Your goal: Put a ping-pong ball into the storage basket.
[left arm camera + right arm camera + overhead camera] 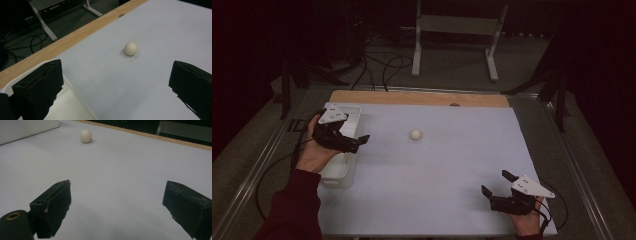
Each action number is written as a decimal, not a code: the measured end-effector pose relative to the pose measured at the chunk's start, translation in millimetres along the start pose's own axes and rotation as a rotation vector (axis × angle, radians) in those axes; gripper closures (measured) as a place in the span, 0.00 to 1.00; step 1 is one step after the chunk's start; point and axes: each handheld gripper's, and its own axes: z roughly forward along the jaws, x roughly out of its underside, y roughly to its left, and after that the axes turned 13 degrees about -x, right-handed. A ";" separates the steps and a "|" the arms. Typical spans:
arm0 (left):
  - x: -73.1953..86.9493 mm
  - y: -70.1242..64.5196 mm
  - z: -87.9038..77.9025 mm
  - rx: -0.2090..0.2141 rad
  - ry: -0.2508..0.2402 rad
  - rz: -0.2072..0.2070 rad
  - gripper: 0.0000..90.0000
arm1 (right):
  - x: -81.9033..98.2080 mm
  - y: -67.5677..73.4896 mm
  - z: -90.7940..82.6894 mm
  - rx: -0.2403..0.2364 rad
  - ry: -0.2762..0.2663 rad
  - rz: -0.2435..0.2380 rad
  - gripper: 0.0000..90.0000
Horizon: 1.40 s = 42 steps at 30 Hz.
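Just ball (415,134) beyond hand-held gripper (354,143).

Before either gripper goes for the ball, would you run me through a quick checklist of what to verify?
1. Left gripper open: ok, jaws wide apart.
2. Right gripper open: ok.
3. Ball free on the white sheet, touching nothing: ok.
4. Path from the left gripper to the ball unobstructed: ok.
5. White bin under the left hand ready to receive: cannot tell, its inside is mostly hidden.
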 end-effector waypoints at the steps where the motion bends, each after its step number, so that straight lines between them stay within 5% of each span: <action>1: -0.7 -0.6 0.5 0.004 -0.004 -0.001 0.00 | 0.0 -0.5 0.3 -0.001 -0.003 -0.001 0.09; 42: -26.0 -29.9 23.4 0.060 -0.066 -0.011 0.00 | -4.6 -10.0 9.7 -0.023 -0.031 -0.011 0.09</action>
